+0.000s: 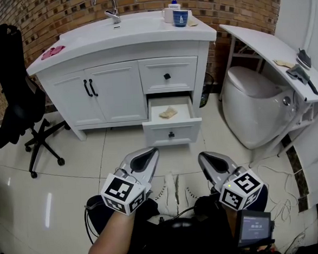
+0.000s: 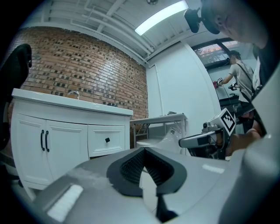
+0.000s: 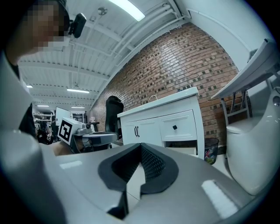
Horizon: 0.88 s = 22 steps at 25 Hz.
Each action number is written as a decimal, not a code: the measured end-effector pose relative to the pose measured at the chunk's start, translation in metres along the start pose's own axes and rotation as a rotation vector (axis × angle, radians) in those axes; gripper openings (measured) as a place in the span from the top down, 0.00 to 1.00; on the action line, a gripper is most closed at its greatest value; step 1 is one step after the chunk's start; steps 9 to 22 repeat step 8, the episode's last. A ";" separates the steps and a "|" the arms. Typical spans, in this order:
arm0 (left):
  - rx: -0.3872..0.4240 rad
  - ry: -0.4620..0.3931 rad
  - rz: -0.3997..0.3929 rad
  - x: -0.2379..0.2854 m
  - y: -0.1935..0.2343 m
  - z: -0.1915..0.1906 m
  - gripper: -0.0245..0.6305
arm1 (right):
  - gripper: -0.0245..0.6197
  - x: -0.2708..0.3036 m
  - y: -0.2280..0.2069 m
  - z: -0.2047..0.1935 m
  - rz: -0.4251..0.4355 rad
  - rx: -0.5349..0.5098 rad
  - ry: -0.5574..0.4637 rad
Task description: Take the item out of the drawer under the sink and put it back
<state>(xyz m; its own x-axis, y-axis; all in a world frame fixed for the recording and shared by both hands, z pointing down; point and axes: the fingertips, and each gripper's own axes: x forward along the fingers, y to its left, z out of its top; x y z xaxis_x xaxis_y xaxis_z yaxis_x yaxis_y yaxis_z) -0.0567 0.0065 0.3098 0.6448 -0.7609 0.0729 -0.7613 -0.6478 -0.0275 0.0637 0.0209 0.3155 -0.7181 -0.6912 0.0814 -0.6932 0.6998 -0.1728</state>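
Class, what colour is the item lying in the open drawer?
Pale tan. The item lies in the open drawer, seen best in the head view.

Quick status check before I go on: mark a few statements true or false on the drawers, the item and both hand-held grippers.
1. The lower drawer stands open. True.
2. The tan item is in the right hand-held gripper. False: it lies inside the open lower drawer, and that gripper's jaws are together on nothing.
3. The left hand-held gripper is shut and empty. True.
4. The upper drawer is pulled out too. False: it is closed.
5. A blue cup stands on the countertop. True.
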 end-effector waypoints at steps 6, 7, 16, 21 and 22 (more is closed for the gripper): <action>0.006 0.002 -0.003 -0.001 -0.001 0.000 0.95 | 0.95 0.001 0.002 0.001 0.001 -0.006 0.000; 0.006 0.002 -0.003 -0.002 -0.001 0.000 0.95 | 0.95 0.001 0.002 0.001 0.001 -0.007 0.001; 0.007 0.002 -0.003 -0.002 -0.001 0.000 0.95 | 0.95 0.001 0.002 0.001 0.002 -0.008 0.002; 0.007 0.002 -0.003 -0.002 -0.001 0.000 0.95 | 0.95 0.001 0.002 0.001 0.002 -0.008 0.002; 0.007 0.002 -0.003 -0.002 -0.001 0.000 0.95 | 0.95 0.001 0.002 0.001 0.002 -0.008 0.002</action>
